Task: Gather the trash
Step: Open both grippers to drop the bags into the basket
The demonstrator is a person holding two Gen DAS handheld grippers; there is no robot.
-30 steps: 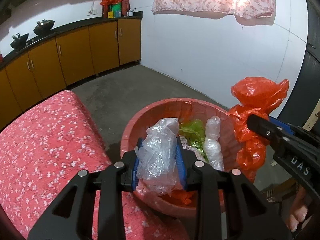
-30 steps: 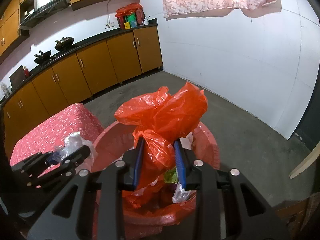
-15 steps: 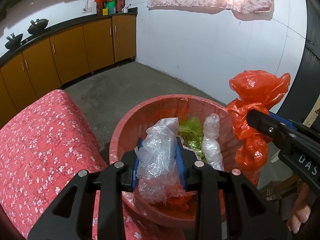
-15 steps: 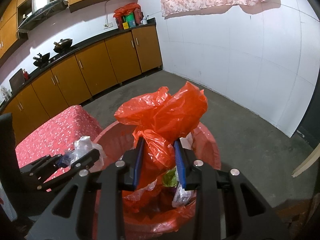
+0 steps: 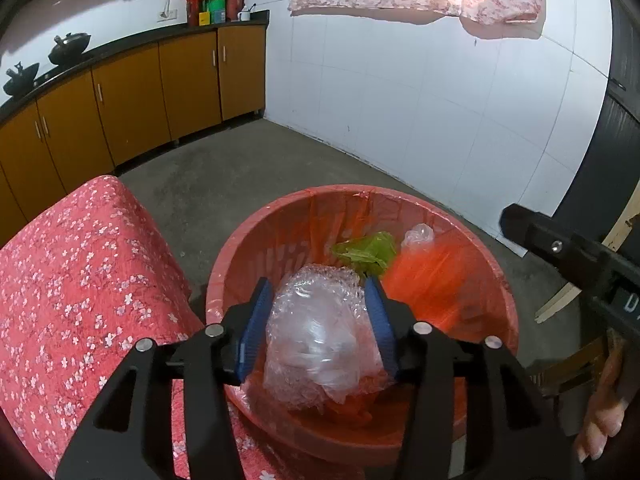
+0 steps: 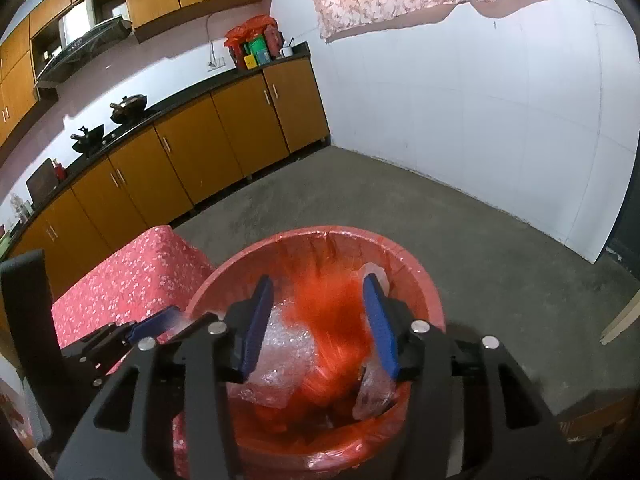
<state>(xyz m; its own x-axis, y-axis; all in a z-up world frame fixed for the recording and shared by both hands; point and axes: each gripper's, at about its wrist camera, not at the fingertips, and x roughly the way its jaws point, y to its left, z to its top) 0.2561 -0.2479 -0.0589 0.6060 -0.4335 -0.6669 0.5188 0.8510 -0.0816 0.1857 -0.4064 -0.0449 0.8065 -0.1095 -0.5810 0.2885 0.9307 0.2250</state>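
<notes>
A red bin with a red liner point(image 5: 486, 268) point(image 6: 420, 276) stands below both grippers. My left gripper point(image 5: 318, 320) is open above it; a clear plastic bag point(image 5: 320, 328) lies between and below its blue pads, inside the bin. My right gripper point(image 6: 318, 320) is open above the bin; the orange plastic bag point(image 6: 336, 320) is motion-blurred as it drops between its pads into the bin. That orange bag also shows blurred in the left wrist view point(image 5: 432, 280). Green wrap point(image 5: 366, 252) and another clear bag point(image 5: 418, 236) lie in the bin.
A table with a red floral cloth point(image 5: 76, 292) point(image 6: 132, 268) touches the bin's left side. Orange cabinets point(image 5: 132, 100) line the far wall. Bare concrete floor point(image 6: 460, 220) lies beyond. A wooden stick point(image 6: 620, 320) lies at right.
Both grippers have opened. The clear plastic bag and the orange bag have left the pads and dropped into the bin.
</notes>
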